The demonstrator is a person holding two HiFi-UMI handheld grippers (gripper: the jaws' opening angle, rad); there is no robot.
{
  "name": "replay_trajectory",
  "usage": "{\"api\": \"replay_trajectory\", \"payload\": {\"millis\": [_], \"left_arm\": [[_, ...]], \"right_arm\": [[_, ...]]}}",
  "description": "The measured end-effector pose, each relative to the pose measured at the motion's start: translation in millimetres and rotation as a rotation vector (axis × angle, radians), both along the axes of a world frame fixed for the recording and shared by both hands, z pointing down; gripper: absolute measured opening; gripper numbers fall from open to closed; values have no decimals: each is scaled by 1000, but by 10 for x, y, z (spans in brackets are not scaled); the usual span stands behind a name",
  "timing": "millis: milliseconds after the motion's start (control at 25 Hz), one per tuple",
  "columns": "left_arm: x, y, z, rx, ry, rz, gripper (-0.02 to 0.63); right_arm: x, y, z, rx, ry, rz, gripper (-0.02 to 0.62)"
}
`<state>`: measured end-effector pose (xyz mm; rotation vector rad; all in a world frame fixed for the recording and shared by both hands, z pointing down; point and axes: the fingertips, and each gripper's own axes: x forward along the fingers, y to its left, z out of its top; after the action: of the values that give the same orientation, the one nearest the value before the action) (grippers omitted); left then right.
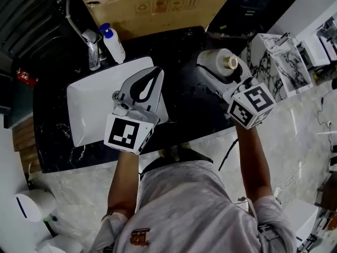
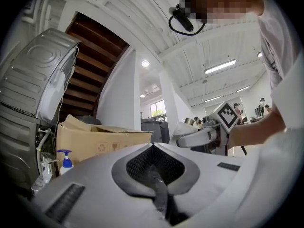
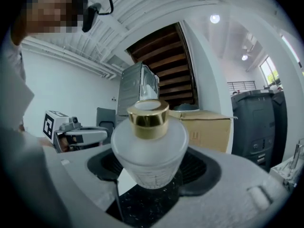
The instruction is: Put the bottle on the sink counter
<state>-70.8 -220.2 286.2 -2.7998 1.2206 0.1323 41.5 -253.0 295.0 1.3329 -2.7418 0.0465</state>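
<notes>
At the far left of the counter (image 1: 189, 96), a pump bottle (image 1: 113, 44) stands just beside the faucet (image 1: 93, 51), behind the white sink (image 1: 87, 109). Its label is too small to read. The left gripper (image 2: 153, 148) hangs over the sink's right edge with its jaws pressed together and nothing between them.

Behind them, the cardboard box (image 1: 158, 7) carries a row of printed handling symbols, including a recycling mark, but no words I can make out.

To the right, the frosted bottle (image 3: 149, 148) with the gold cap (image 3: 148, 119) is clamped by its rounded body in the jaws of the right gripper (image 3: 151, 182). It sits over the dark speckled counter right of the sink. I cannot tell whether its base touches the surface. A faint mark sits low on the glass, too pale to read.

The risks look plain:
- The glass is smooth and curved where the jaws grip it, so it could slide out if the hold loosens early.
- In the head view the bottle appears tilted, so setting it down on an edge of its base could topple it.
- A fallen round bottle could roll toward the counter's edge or into the sink.

Each gripper cube bears black-and-white square markers, not text.
</notes>
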Motion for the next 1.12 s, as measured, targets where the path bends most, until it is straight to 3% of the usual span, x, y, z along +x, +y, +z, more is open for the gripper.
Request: {"api": "replay_trajectory", "payload": {"millis": [560, 1120], "left_arm": [[47, -603, 389, -68, -27, -72, 2], [38, -840, 681, -124, -40, -97, 2]], "right_arm": [[147, -1051, 1068, -240, 167, 4, 331], [214, -1523, 1976, -436, 303, 8, 331]]}}
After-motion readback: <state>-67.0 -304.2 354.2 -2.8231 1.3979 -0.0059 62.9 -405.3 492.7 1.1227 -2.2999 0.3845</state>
